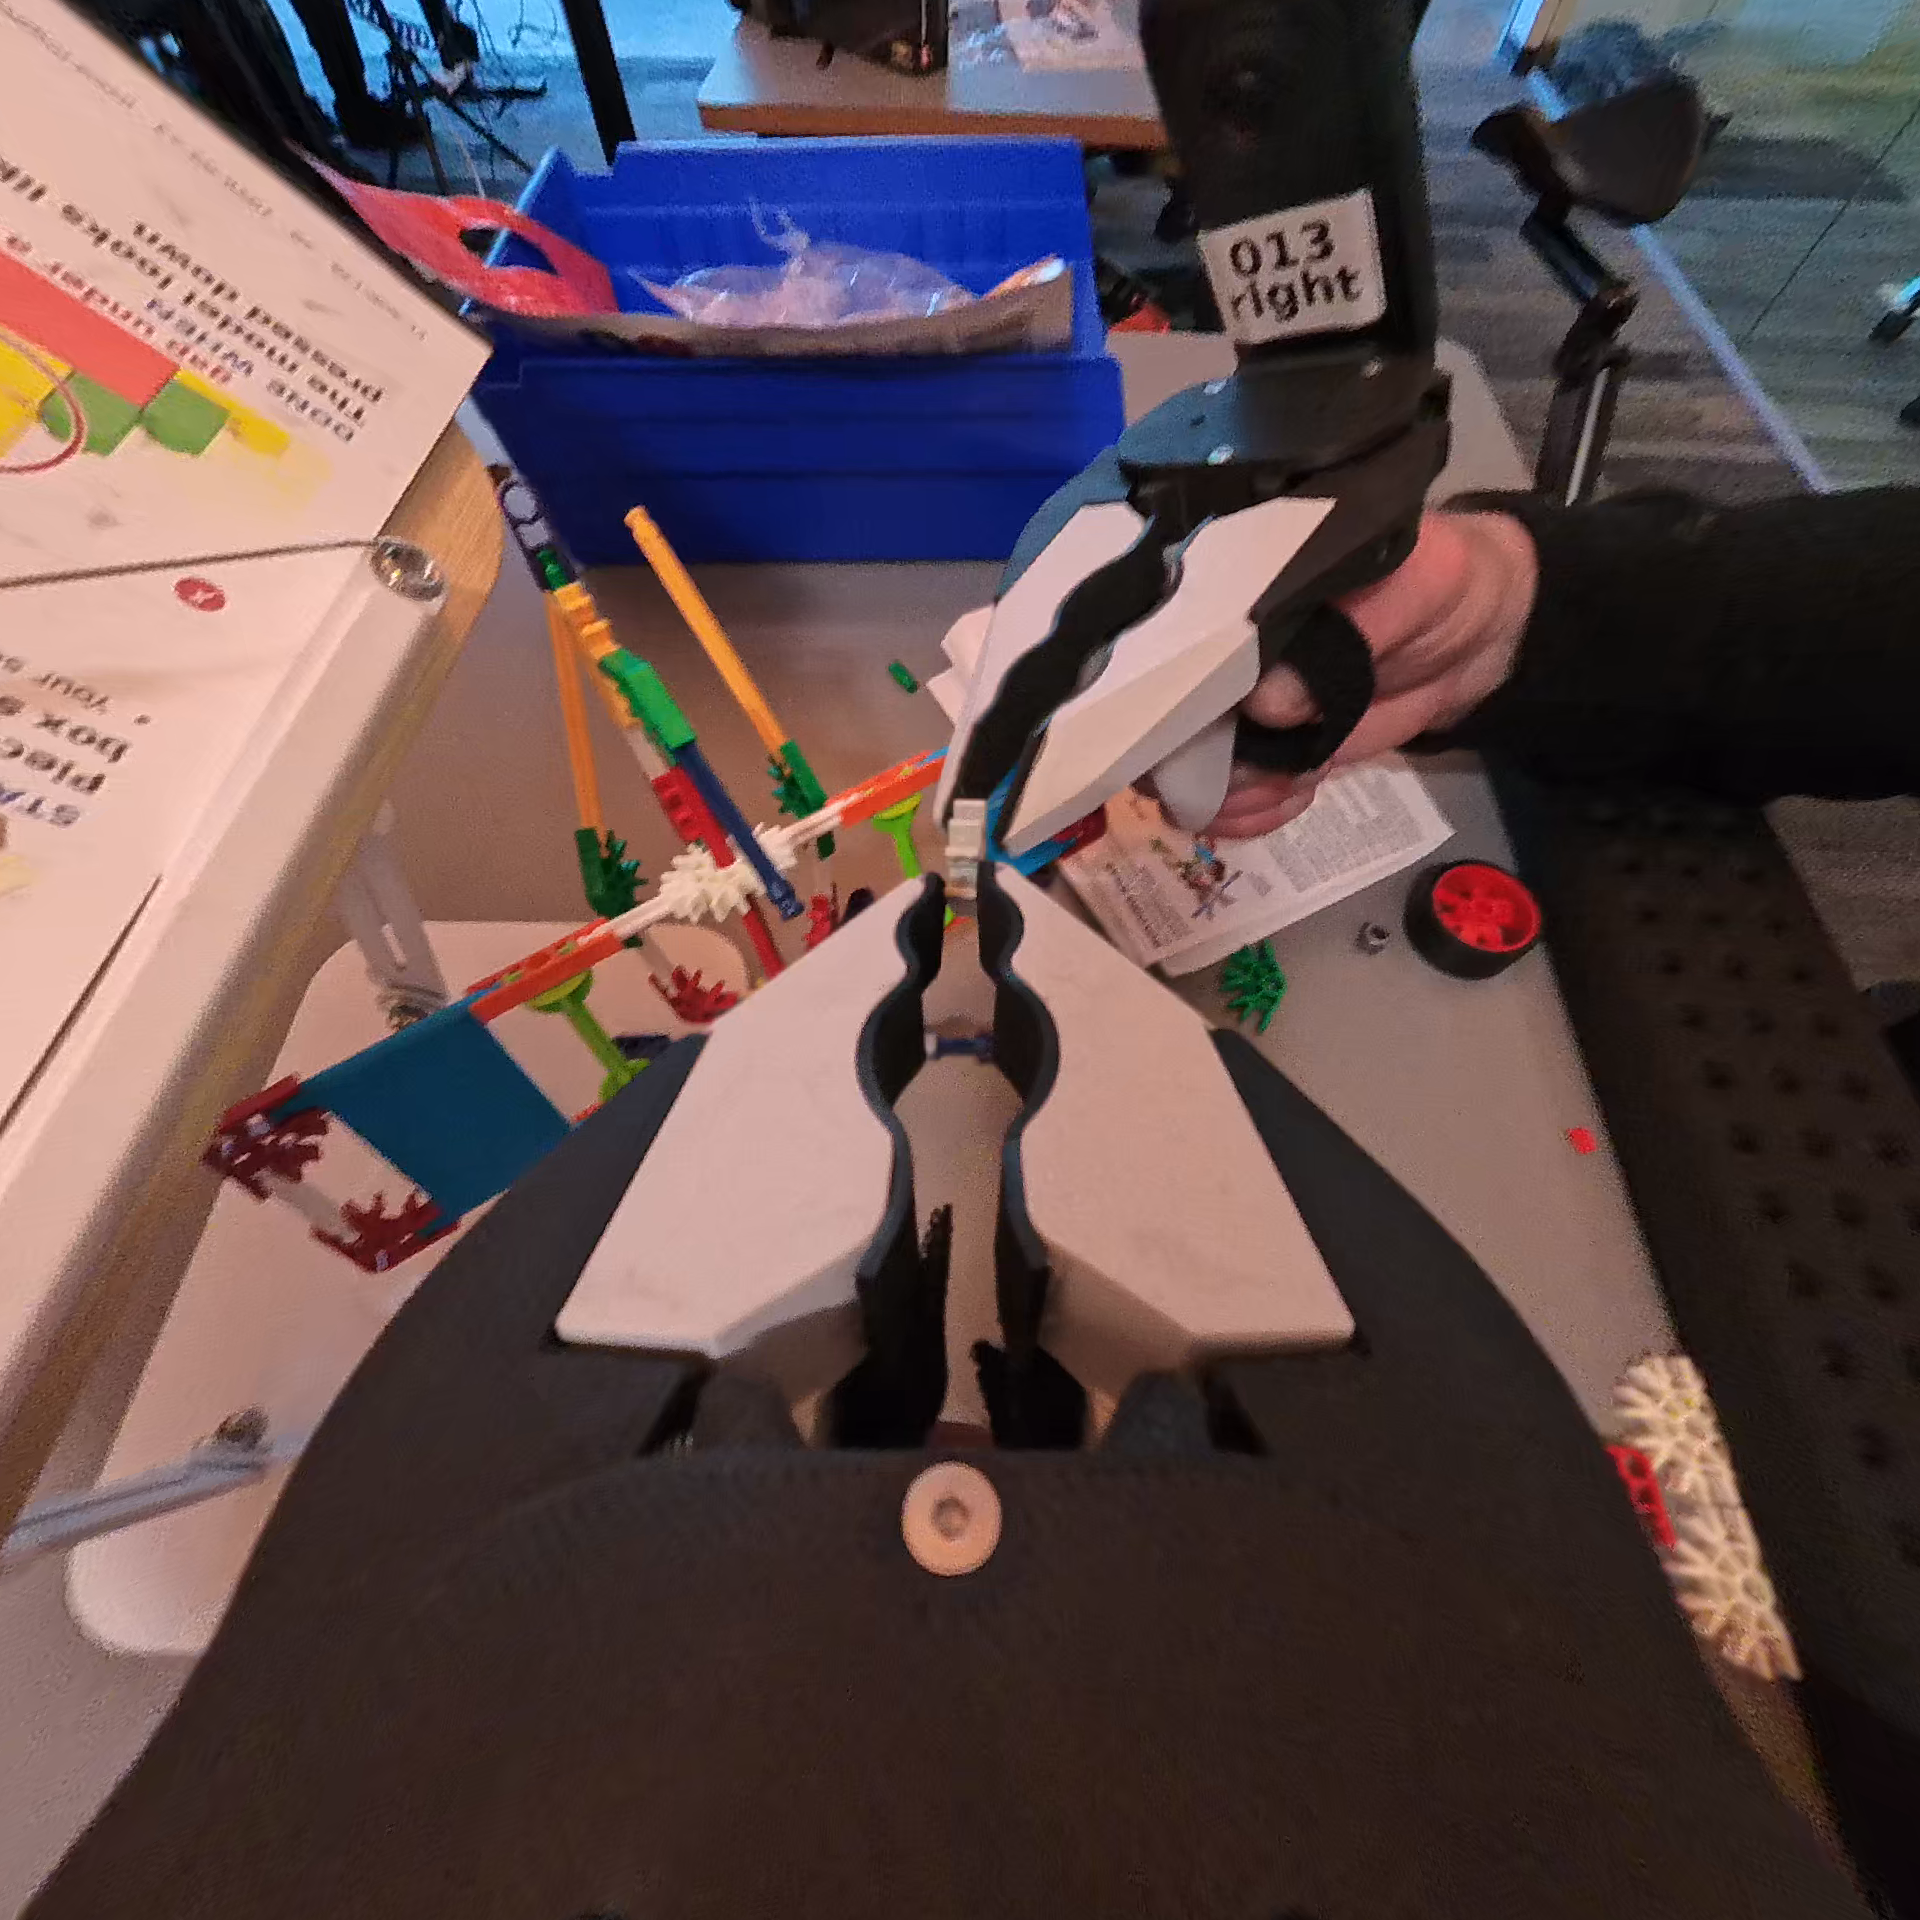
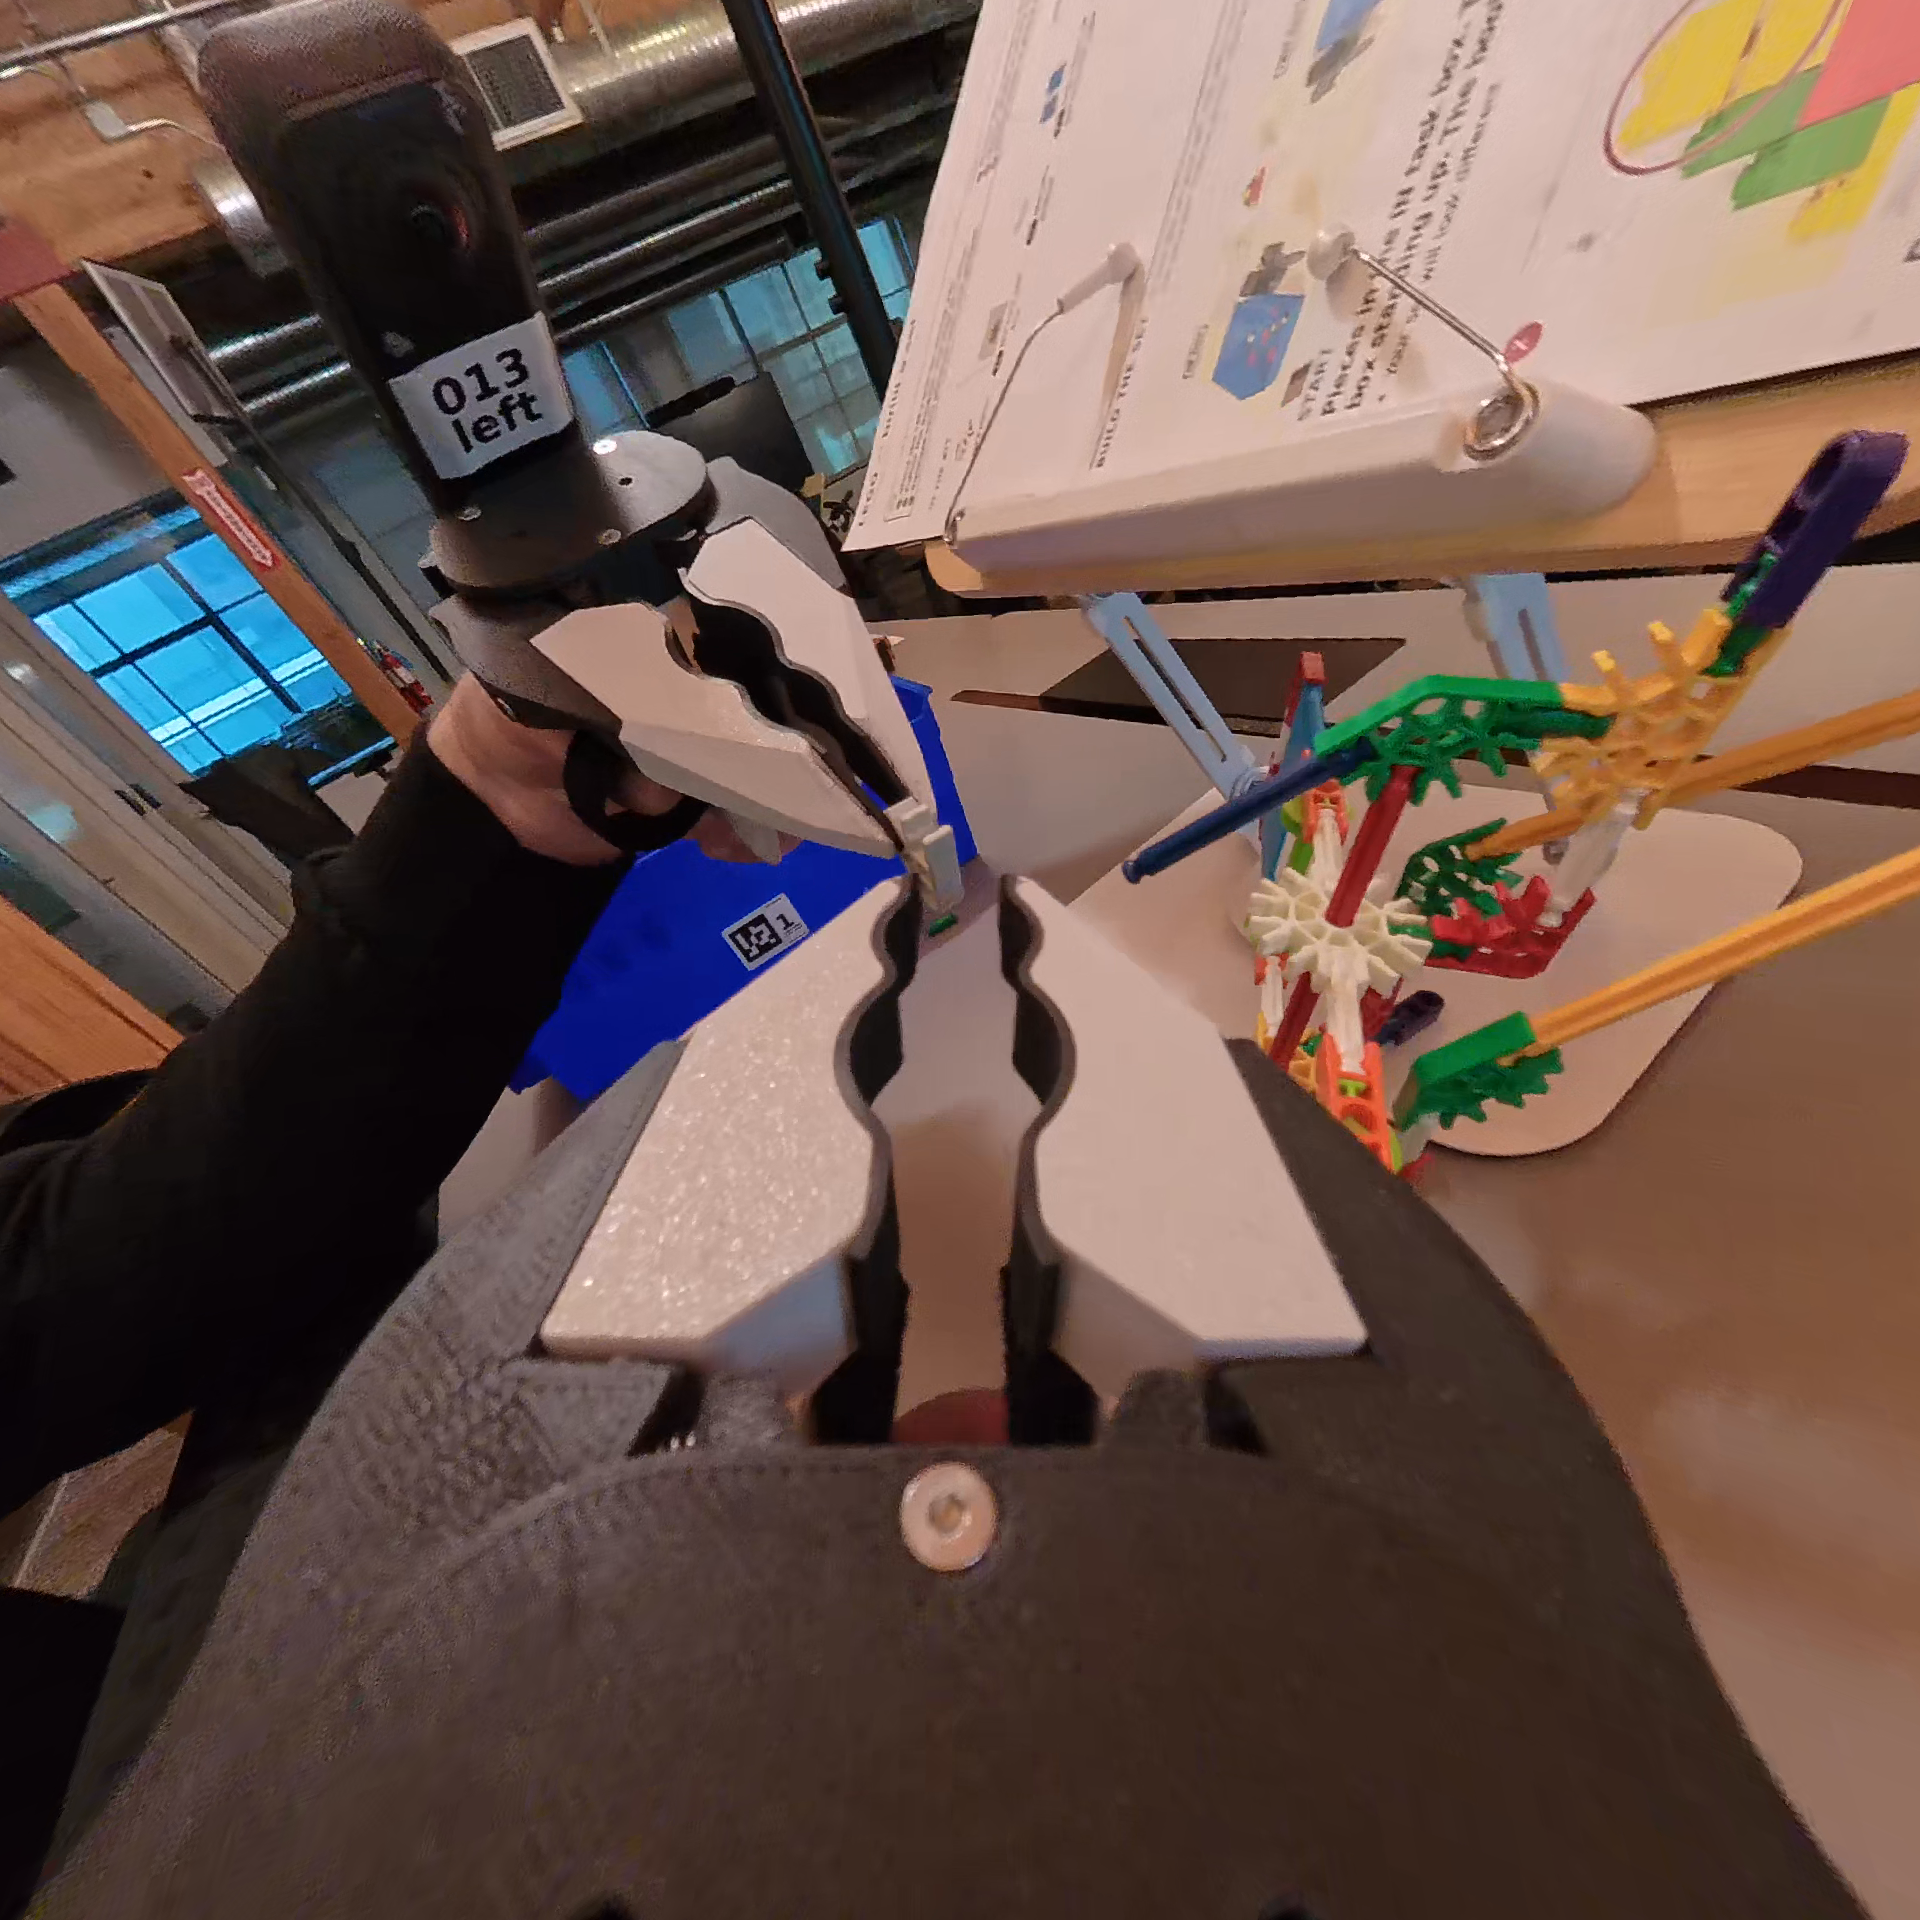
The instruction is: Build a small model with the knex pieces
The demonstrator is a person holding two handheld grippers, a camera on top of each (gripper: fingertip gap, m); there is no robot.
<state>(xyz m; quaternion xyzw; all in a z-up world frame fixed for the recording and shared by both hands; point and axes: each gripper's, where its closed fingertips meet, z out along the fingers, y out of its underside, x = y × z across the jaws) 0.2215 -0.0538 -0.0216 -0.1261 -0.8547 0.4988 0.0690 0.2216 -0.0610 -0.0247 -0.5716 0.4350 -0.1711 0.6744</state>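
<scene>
Left gripper (image 2: 902,836) is pinching a small white piece (image 2: 935,847), tip to tip with the right gripper (image 2: 961,909), whose fingers are standing slightly spread. Both are hovering over the grey table (image 1: 1455,1091), just beside the colourful rod-and-connector model (image 2: 1455,831).

Soft indoor light, blue daylight through far windows (image 2: 187,644), wide-angle bending at edges, slight blur throughout

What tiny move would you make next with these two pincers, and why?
Probably slide the right gripper slightly to its left. The left gripper pinches a small white piece, which sits beside the right gripper's left fingertip, not centred in its open gap.
</scene>
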